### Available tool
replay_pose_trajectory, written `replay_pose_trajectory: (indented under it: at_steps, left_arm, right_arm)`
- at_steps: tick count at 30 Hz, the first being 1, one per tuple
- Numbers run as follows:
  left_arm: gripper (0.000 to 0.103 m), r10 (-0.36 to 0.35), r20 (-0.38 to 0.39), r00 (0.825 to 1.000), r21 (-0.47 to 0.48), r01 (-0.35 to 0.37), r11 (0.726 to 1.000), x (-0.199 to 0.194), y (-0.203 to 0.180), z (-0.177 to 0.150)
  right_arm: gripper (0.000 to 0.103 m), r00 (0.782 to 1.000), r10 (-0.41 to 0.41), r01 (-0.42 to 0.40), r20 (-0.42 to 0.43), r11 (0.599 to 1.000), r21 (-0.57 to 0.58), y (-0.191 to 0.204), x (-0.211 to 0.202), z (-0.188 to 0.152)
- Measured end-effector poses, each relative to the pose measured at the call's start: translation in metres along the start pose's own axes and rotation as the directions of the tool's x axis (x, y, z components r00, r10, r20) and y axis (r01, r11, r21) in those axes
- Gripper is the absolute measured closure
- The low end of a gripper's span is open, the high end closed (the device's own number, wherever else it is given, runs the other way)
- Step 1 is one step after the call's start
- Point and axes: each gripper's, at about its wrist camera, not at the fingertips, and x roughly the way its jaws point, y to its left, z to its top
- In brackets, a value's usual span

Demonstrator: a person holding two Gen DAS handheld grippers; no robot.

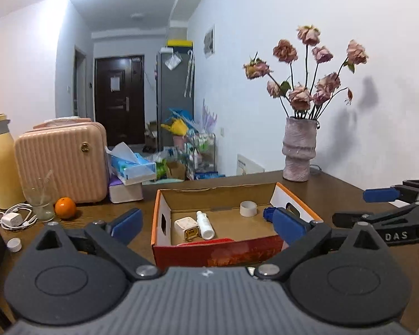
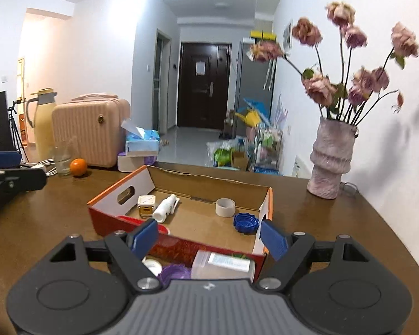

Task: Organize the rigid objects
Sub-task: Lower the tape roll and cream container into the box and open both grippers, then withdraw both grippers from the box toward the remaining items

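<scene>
- Left gripper (image 1: pixel 208 224): jaws wide apart, nothing between them. It faces the cardboard box (image 1: pixel 162 215) from the near side, above the table (image 1: pixel 335 192).
- Right gripper (image 2: pixel 209 240): jaws also wide apart, empty. It hangs over the box's near wall, close to its right end.
- Already in the box, right wrist view: white cube charger (image 2: pixel 146 206) and white spray bottle (image 2: pixel 166 206) at 10 o'clock from the box centre, tape roll (image 2: pixel 225 207) at 1 o'clock, blue cap (image 2: pixel 245 222) at 3 o'clock against the right wall.
- Still outside, just in front of the near wall and low between the right jaws: clear plastic case (image 2: pixel 223 265), purple lid (image 2: pixel 174 275), a small white lid (image 2: pixel 152 265). A further white cap (image 1: pixel 14 244) lies at 9 o'clock in the left view, well apart from the box.
- Judgement: sorting is partway; the clear plastic case looks like the next pick for the right gripper.
- Technique note: lower straight down, span the case across its narrow sides, and close only once both pads are level with its walls. Smooth plastic could slip.
- Risk: the near wall sits just beside the case; a finger could catch it and shove the box.
- Drop at box centre, which is bare.
</scene>
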Motion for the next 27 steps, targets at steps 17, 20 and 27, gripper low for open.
replay_pose_trajectory:
  at_steps: [17, 20, 27]
  left_arm:
    - [0.000, 0.035, -0.009, 0.999, 0.110, -0.034, 0.993, -0.057, -0.005, -0.109]
    - [0.000, 0.033, -0.072, 0.997, 0.103, -0.026, 0.994, -0.041, -0.007, -0.111]
    - [0.000, 0.019, -0.129, 0.991, 0.111, -0.005, 0.994, 0.000, -0.017, -0.120]
  right_arm:
    - [0.019, 1.000, -0.006, 0.006, -0.029, 1.000, -0.005, 0.058, -0.059, -0.119]
    - [0.019, 0.999, -0.015, 0.016, -0.038, 1.000, 0.025, 0.063, -0.060, -0.129]
    - [0.029, 0.996, 0.015, -0.009, -0.087, 0.997, 0.075, 0.047, -0.037, -0.137]
